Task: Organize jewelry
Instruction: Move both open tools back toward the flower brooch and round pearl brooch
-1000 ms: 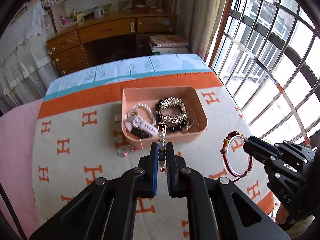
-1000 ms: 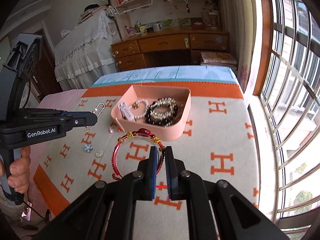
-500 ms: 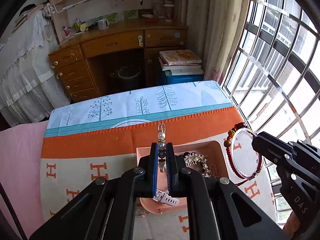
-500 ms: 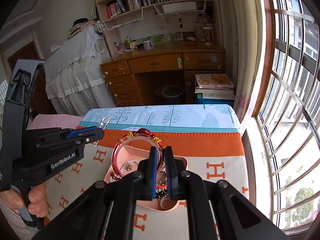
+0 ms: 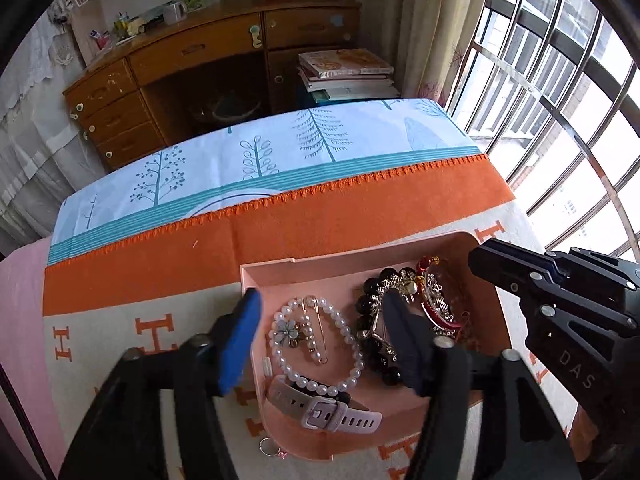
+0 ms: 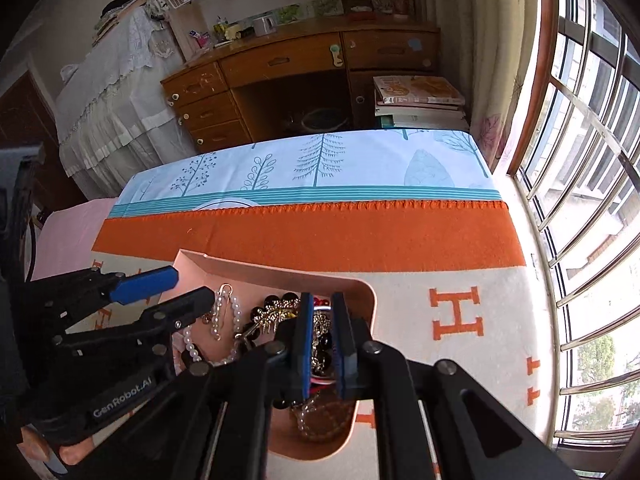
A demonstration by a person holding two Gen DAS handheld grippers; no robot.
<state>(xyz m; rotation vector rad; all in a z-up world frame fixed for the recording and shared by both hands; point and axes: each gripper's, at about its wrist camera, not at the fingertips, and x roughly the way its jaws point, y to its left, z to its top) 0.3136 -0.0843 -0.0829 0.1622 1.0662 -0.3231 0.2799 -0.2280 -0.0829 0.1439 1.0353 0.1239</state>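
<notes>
While left hand-held gripper opens emptily | right pinches red bracelet | orange blanket | desk

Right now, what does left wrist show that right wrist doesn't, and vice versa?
Left wrist only: the watch at the tray's near edge, a small ring on the cloth just outside it, the flower charm on the pearl bracelet.
Right wrist only: a hand under the left gripper, whose jaws are opening.
Both: pink tray, pearl bracelet, black beads, desk, books.
</notes>
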